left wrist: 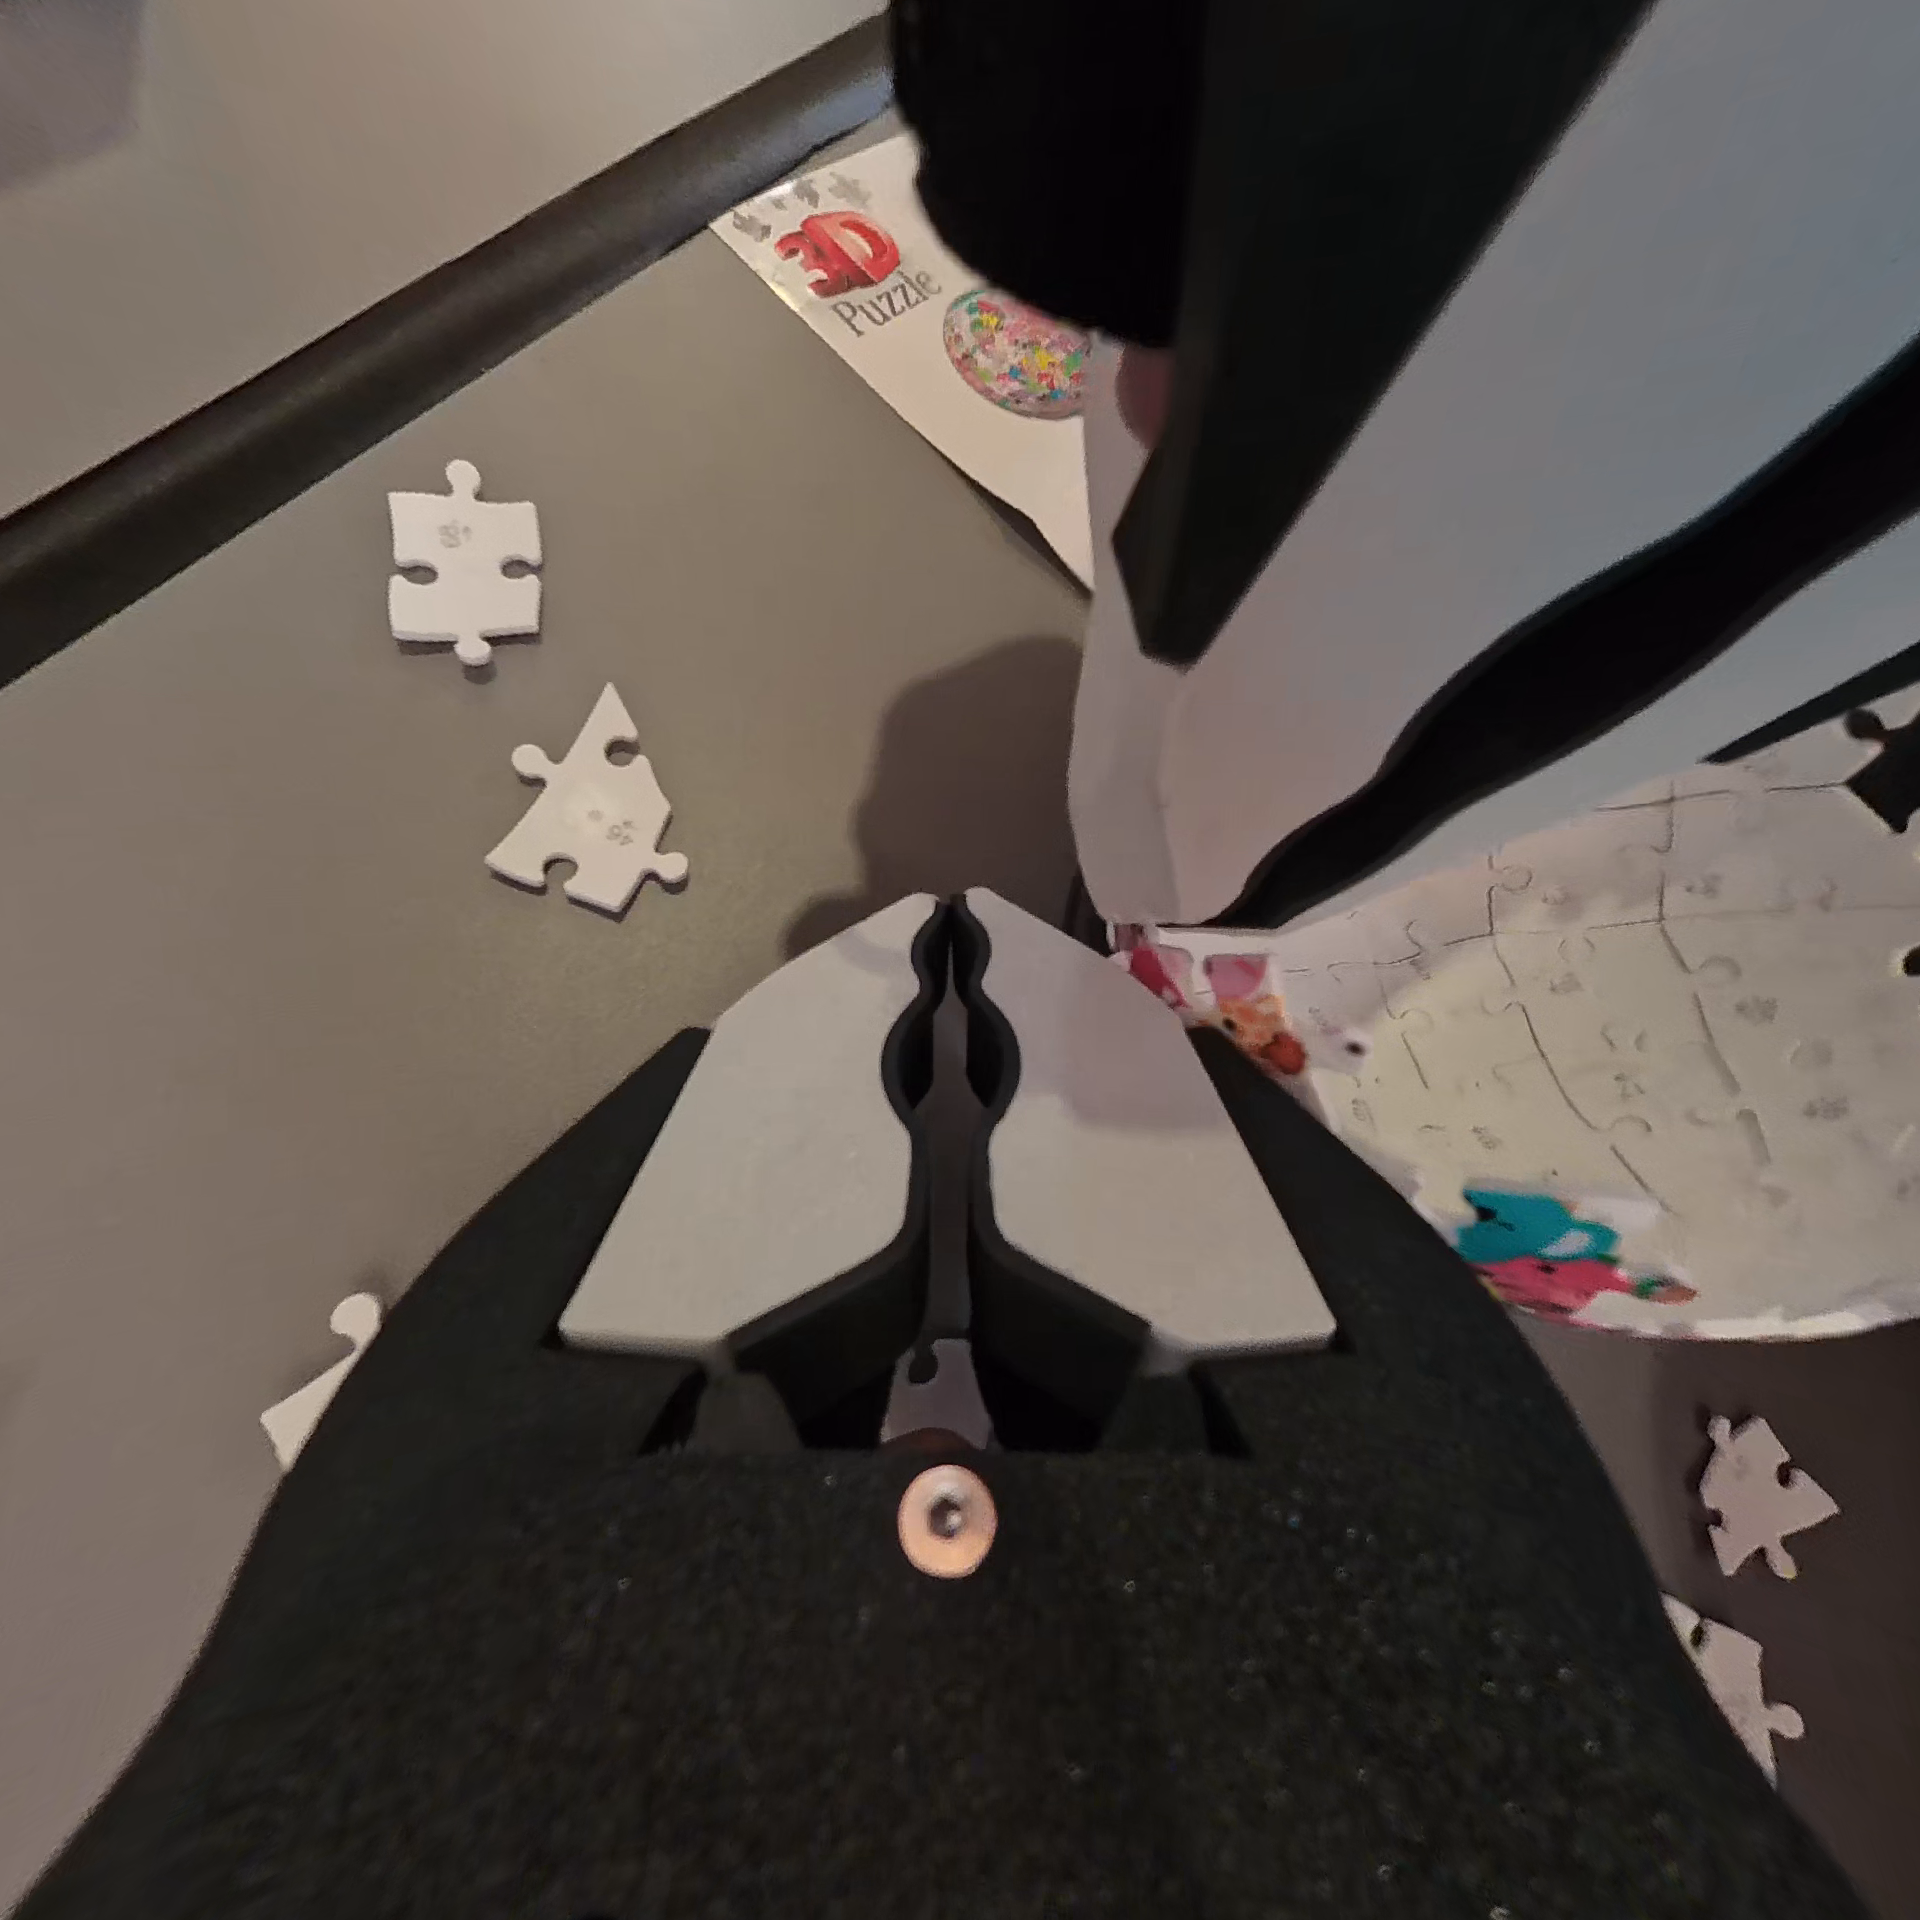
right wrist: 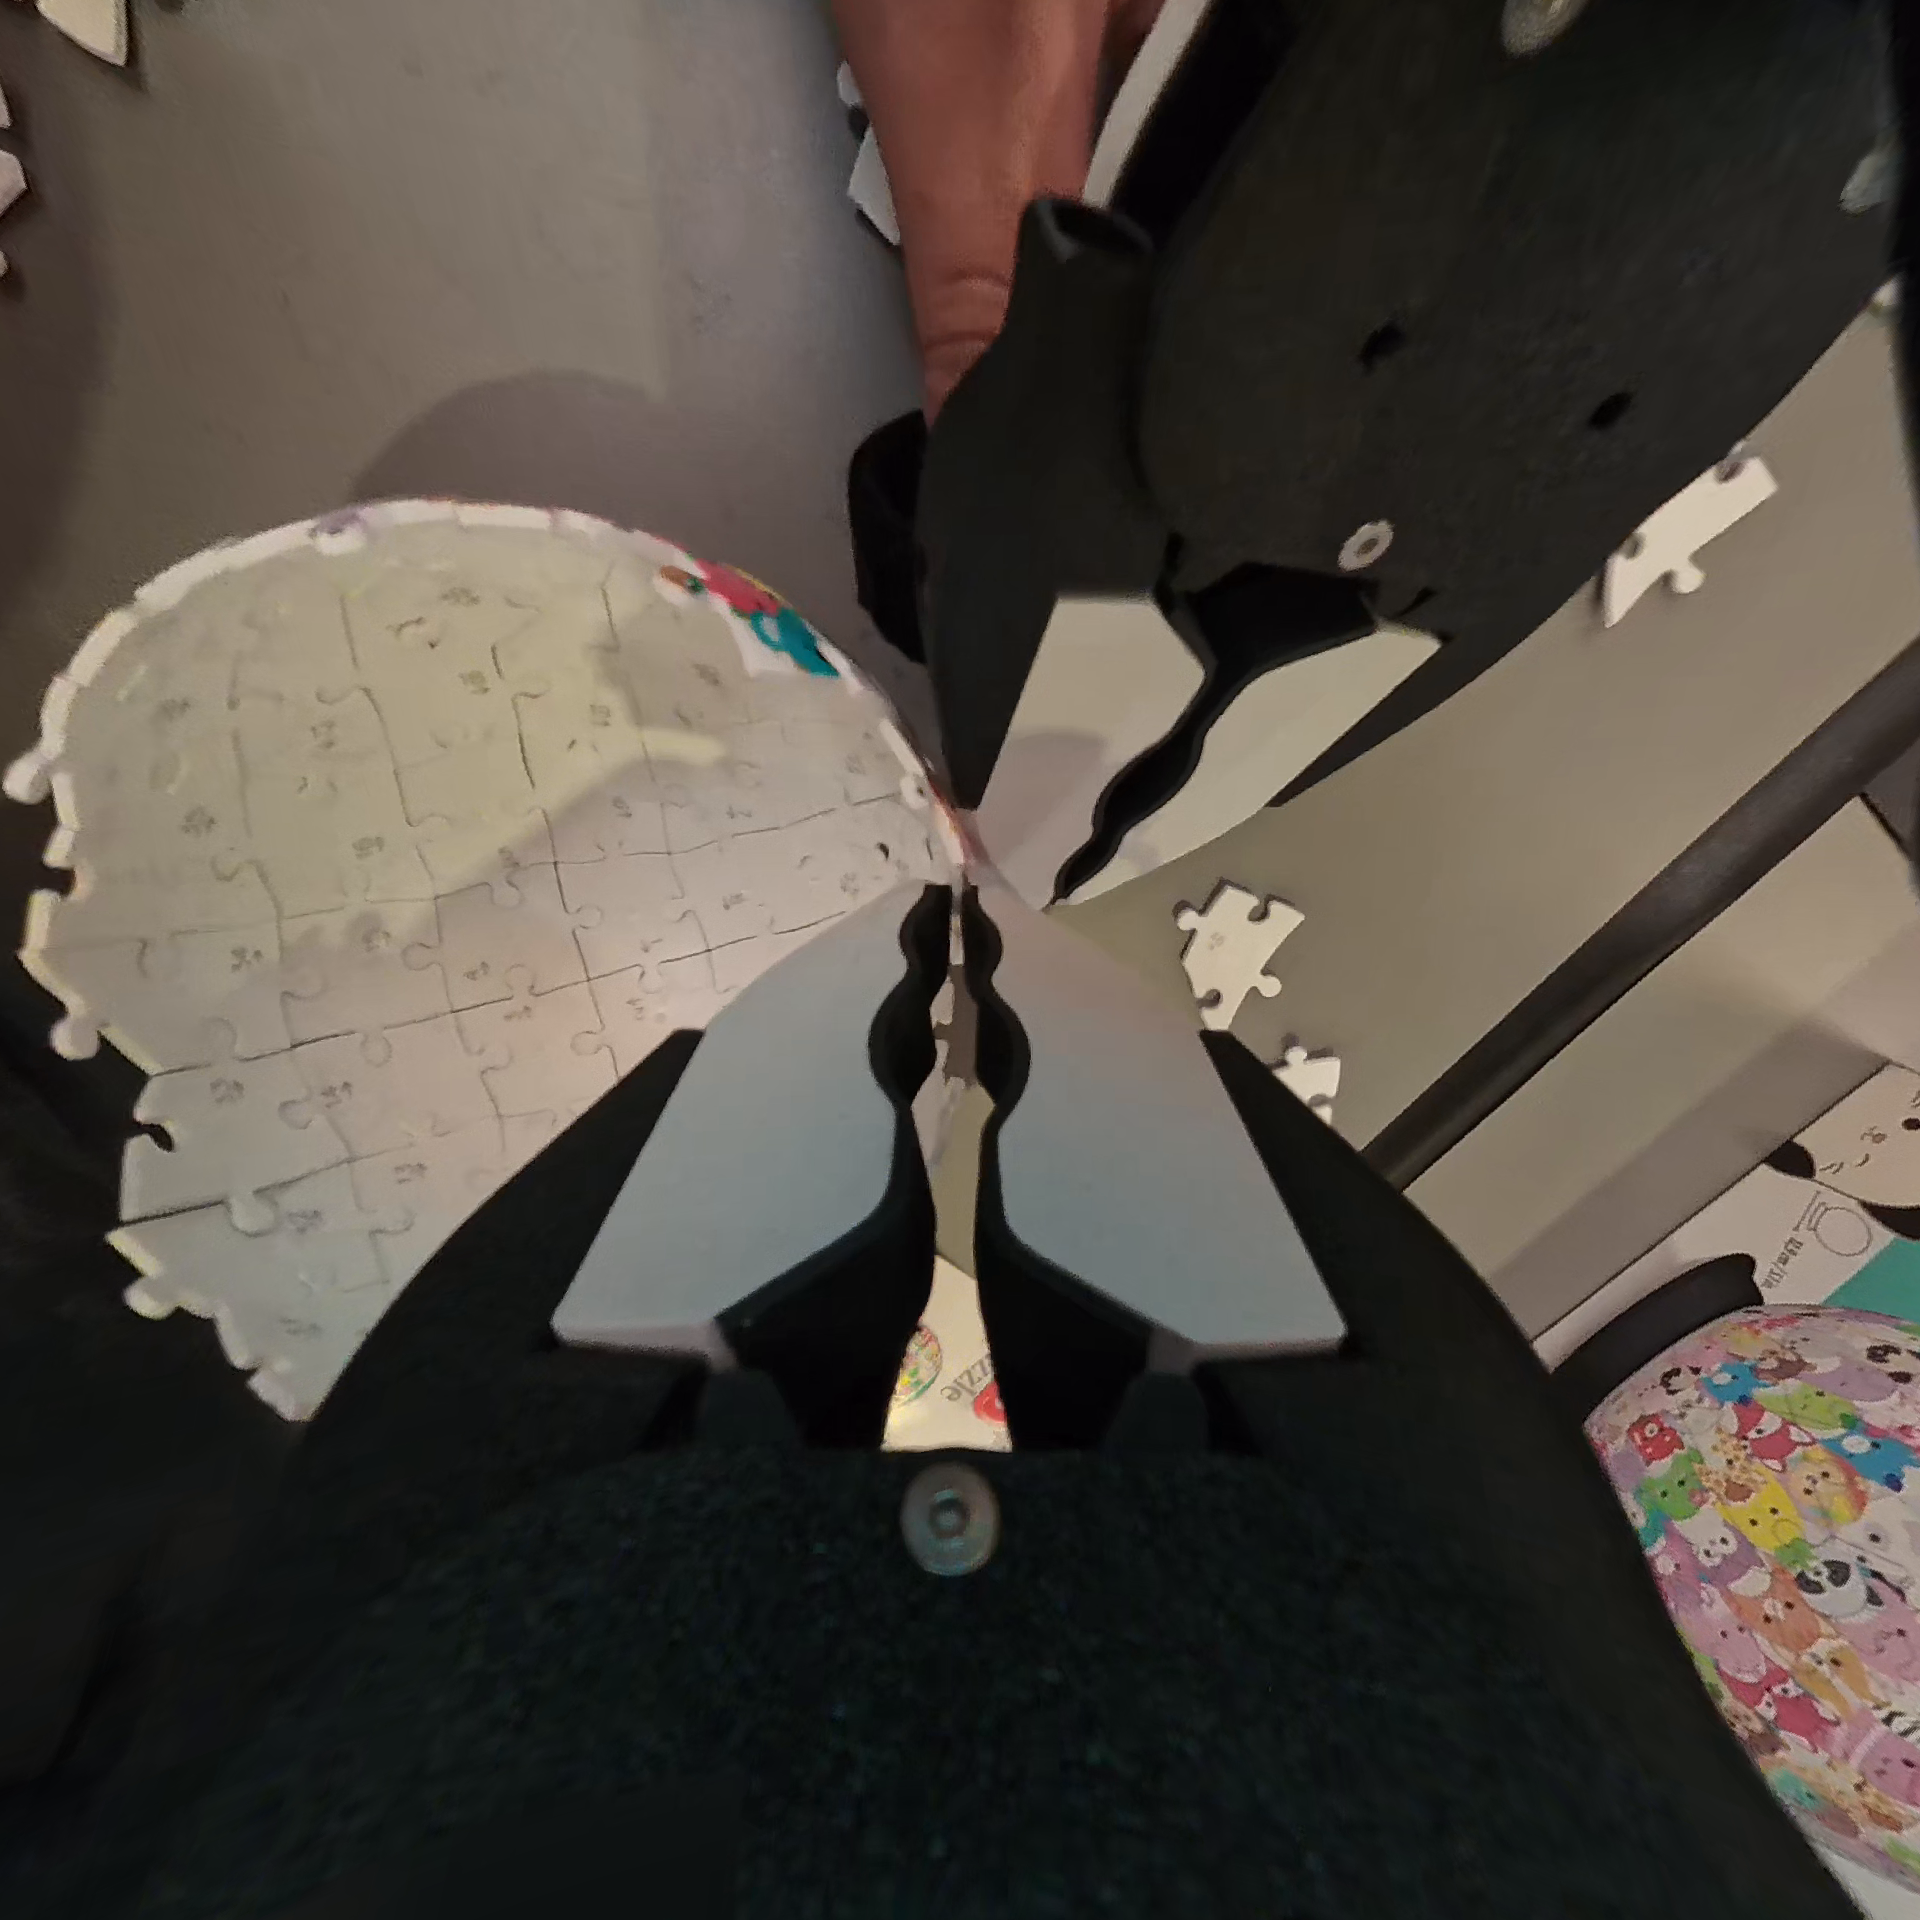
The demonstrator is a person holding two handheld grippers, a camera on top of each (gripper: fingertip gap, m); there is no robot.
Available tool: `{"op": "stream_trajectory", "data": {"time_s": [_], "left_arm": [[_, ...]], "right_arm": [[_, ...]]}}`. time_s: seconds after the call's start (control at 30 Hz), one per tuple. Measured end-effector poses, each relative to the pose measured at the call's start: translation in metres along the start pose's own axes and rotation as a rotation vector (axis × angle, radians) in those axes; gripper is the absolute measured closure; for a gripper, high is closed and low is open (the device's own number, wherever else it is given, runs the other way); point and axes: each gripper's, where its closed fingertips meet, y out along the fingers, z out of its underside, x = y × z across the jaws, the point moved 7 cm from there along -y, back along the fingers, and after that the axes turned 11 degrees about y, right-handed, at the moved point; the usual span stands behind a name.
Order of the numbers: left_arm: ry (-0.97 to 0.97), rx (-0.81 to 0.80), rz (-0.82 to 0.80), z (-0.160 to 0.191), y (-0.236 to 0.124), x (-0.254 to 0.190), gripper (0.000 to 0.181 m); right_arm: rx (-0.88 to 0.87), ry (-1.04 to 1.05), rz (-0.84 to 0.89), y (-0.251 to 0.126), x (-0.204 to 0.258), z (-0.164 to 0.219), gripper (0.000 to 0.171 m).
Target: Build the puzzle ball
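The half-built puzzle ball (right wrist: 416,831) lies as an open bowl on the grey table, its white inner side up; it also shows in the left wrist view (left wrist: 1610,1039). My right gripper (right wrist: 956,914) is at the bowl's rim, shut on a thin puzzle piece (right wrist: 961,1039) that shows edge-on between the fingers. It comes down from above in the left wrist view (left wrist: 1148,902), its tip on a colourful rim piece (left wrist: 1153,961). My left gripper (left wrist: 954,912) is shut with nothing visible in it, just beside that rim. In the right wrist view (right wrist: 971,808) its tip meets the rim.
Loose white pieces (left wrist: 464,561) (left wrist: 592,821) (left wrist: 1756,1496) lie face down on the table. A printed puzzle leaflet (left wrist: 914,343) lies by the dark table edge (left wrist: 416,343). A colourful ball picture on a box (right wrist: 1766,1507) is at the right. A hand (right wrist: 987,208) holds the left gripper. About 4 cm separates my left fingertips from my right.
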Motion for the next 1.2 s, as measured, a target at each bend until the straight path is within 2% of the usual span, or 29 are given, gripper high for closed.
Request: {"op": "stream_trajectory", "data": {"time_s": [0.53,0.87,1.2], "left_arm": [[-0.006,0.023,0.004,0.002,0.005,0.0,0.181],[-0.002,0.037,0.003,0.003,0.006,0.0,0.181],[-0.006,0.037,0.004,0.002,0.008,0.001,0.181]], "right_arm": [[0.008,-0.017,0.025,0.0,0.001,0.0,0.168],[0.01,0.003,0.045,0.0,-0.001,0.003,0.161],[-0.098,0.028,0.1,-0.028,0.007,0.008,0.152]]}}
